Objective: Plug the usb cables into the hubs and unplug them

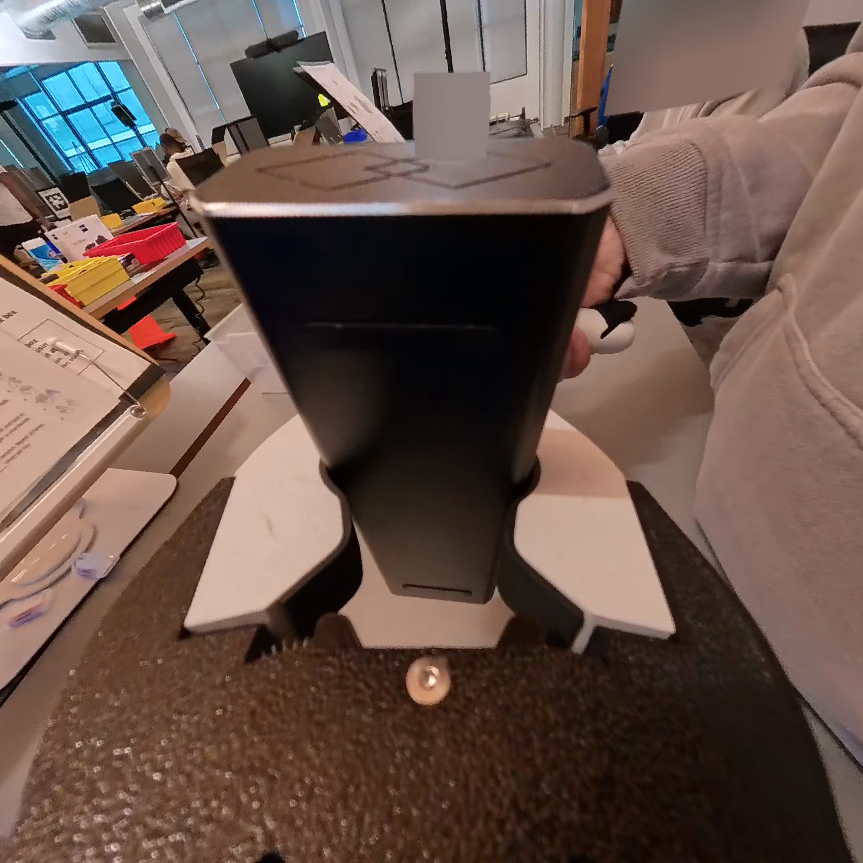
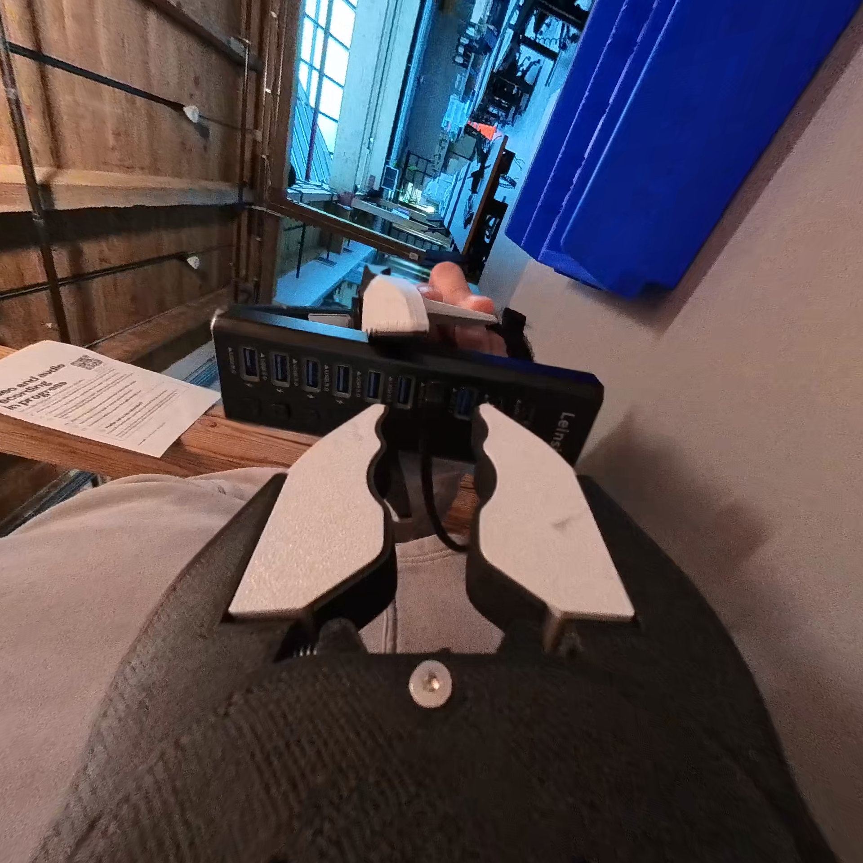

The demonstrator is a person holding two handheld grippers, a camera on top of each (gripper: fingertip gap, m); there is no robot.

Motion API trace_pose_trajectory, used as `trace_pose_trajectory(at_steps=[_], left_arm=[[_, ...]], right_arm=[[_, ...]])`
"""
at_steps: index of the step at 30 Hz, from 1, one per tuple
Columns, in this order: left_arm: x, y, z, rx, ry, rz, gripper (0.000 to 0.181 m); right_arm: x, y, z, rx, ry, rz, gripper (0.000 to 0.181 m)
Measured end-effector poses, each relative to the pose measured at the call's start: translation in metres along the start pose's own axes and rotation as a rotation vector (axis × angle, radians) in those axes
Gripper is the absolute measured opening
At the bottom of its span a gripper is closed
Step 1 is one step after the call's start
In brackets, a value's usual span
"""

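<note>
Left wrist view is filling with the black USB hub [image 1: 411, 355], which the left gripper [image 1: 429, 495] is clamping between its two white fingers [image 1: 266, 551] above the pale table [image 1: 621, 401]. In the right wrist view the hub [image 2: 406, 387] is showing its row of blue ports. The right gripper [image 2: 432, 411] is gripping a black USB cable [image 2: 432, 504] at one port. Beyond are lying a printed sheet [image 2: 102, 397] and a blue bin [image 2: 677, 140].
</note>
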State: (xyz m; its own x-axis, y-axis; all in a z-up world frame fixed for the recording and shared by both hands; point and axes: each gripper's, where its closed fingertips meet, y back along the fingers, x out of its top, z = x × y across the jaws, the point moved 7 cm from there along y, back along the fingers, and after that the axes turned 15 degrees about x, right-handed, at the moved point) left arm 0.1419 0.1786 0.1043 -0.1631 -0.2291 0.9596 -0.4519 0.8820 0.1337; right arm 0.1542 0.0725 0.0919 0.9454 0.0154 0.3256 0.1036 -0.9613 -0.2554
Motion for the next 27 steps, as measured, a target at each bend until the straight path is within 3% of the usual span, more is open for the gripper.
trace_pose_trajectory(at_steps=[6,13,20,27], left_arm=[[-0.01,-0.008,0.007,0.003,-0.029,-0.054,0.072],[-0.018,-0.011,0.015,-0.003,-0.067,-0.131,0.072],[-0.005,-0.016,0.024,0.036,-0.126,-0.117,0.073],[0.004,-0.019,0.028,0.015,-0.169,-0.103,0.072]], right_arm=[[-0.002,-0.002,0.011,-0.062,-0.005,-0.03,0.009],[-0.005,0.005,0.02,-0.064,-0.042,-0.133,0.01],[-0.002,0.011,-0.003,-0.15,0.056,-0.285,0.01],[0.0,0.014,-0.017,-0.176,0.137,-0.336,0.01]])
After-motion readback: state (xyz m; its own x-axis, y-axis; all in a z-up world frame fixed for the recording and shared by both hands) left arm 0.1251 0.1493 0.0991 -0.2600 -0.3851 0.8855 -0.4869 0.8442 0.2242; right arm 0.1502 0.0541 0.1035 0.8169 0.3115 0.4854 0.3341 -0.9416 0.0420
